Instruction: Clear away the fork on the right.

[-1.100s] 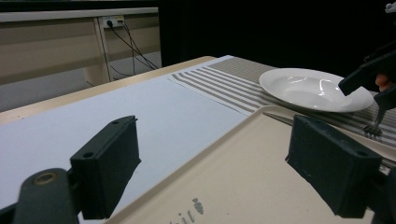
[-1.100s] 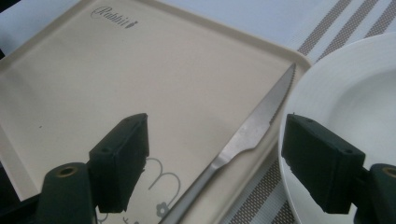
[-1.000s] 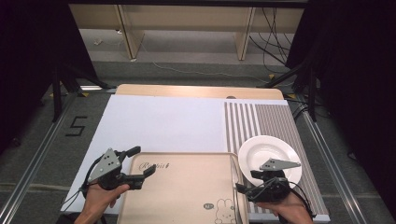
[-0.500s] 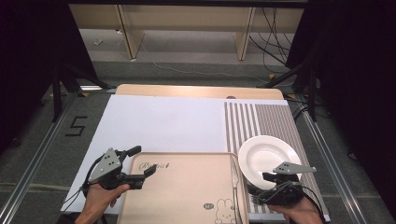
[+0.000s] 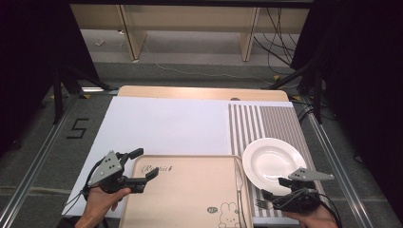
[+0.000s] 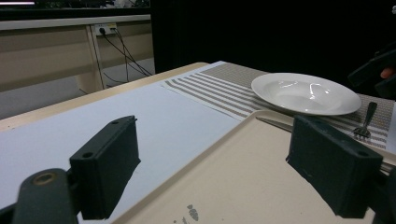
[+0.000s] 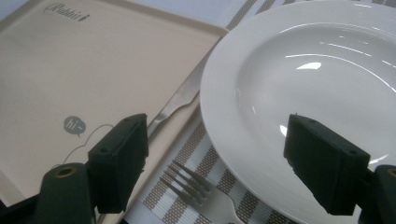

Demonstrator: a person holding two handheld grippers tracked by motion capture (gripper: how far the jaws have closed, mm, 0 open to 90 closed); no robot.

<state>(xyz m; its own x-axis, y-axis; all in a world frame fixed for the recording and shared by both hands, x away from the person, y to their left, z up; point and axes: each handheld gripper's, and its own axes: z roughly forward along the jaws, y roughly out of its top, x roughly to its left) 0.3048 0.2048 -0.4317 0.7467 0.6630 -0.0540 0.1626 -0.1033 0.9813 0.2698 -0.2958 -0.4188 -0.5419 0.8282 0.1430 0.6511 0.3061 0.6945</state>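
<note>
Nearest the person, the left hand-held gripper point(image 5: 141, 166) sits at the near left corner of the beige tray point(image 5: 190, 199), its jaws spread wide with nothing between them; in the left gripper view one jaw hangs over the white sheet point(image 6: 154, 116) and the other over the tray point(image 6: 243, 172). The right hand-held gripper point(image 5: 271, 198) is at the near right, also wide open and holding nothing. In the right gripper view its jaws straddle the tines of a fork point(image 7: 201, 189) lying on the striped placemat point(image 7: 196, 144), just beside the rim of the white plate point(image 7: 317, 84); whether the jaws touch anything cannot be told.

The tray carries a rabbit drawing and a small "hi" bubble point(image 7: 74, 125) near its front edge, and script lettering at its far left corner. A knife point(image 5: 238, 183) lies along the tray's right rim, close beside the plate point(image 5: 273, 159).

Farther out, the plate rests on the placemat point(image 5: 266, 121), which covers the right part of the worktop point(image 5: 199, 92); the white sheet point(image 5: 166, 126) covers the left part. Beyond the worktop are wooden furniture legs and cables on the floor point(image 5: 190, 71).
</note>
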